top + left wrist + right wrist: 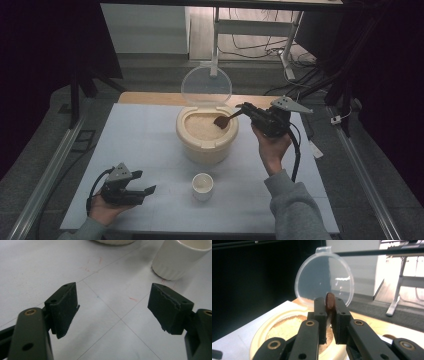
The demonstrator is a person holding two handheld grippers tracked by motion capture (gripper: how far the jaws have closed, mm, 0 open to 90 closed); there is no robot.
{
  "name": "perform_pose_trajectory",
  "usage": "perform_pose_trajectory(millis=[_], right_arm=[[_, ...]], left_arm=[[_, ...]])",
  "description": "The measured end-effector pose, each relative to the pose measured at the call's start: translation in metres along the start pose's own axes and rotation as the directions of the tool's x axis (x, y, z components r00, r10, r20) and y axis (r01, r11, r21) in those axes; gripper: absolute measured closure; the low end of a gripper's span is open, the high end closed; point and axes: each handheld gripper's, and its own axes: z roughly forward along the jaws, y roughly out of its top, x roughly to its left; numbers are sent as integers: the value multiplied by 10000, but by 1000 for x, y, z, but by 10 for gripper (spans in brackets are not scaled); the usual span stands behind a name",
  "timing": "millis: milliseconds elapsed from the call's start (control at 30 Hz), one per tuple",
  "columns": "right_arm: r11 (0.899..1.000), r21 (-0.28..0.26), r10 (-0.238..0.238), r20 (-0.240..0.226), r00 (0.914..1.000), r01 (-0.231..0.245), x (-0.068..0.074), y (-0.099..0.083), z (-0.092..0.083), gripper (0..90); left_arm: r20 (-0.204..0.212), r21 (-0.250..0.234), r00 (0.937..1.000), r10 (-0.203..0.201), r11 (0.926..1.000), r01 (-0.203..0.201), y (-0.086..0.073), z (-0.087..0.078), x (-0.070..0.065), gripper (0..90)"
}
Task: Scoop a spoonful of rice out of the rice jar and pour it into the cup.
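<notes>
My right gripper (248, 111) is clamped on the brown spoon (223, 120), bowl angled down-left into the rice bucket (206, 145); the cup (202, 186) sits nearer my left gripper (142, 192) (jaws wide, empty).

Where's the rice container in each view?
High view: rice container at table centre, clear lid standing open behind it.
Left gripper view: a sliver of its base at the top edge.
Right gripper view: lower left, rim behind the right hand-held gripper.
Shared landmark: white cup in the first two.
</notes>
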Motion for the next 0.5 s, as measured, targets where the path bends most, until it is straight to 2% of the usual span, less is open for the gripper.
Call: perform_pose_trajectory(millis=[100,167,267,333,367,400,433,467,500], right_arm=[[9991,173,402,-131,9991,-400,-1,-4,4,828],[9952,258,950,-259,9951,-943,-3,-8,7,829],[9807,348,1937,-440,9801,-1923,-9,-16,10,829],[9699,371,2426,-552,9686,-2408,-13,-21,12,829],[9590,337,2828,-579,9574,-2812,-16,-24,12,830],[9590,337,2828,-579,9574,-2812,-16,-24,12,830],[9549,370,2963,-608,9532,-2945,-18,-26,13,829],[9457,391,3246,-607,9439,-3227,-19,-27,13,829],[9457,391,3246,-607,9439,-3227,-19,-27,13,829]], left_arm=[[2,18,10000,8,10000,-8,0,0,0,239],[5,28,10000,1,10000,-1,0,1,0,237],[10,27,10000,16,10000,-16,0,1,0,237],[9,34,10000,-3,10000,3,0,1,0,237],[8,36,10000,-11,10000,11,0,2,0,236],[9,47,10000,-12,10000,12,0,2,0,236],[9,54,10000,2,10000,-2,0,2,0,237],[2,72,10000,29,10000,-29,0,2,0,236],[5,78,10000,46,10000,-46,0,3,0,236]])
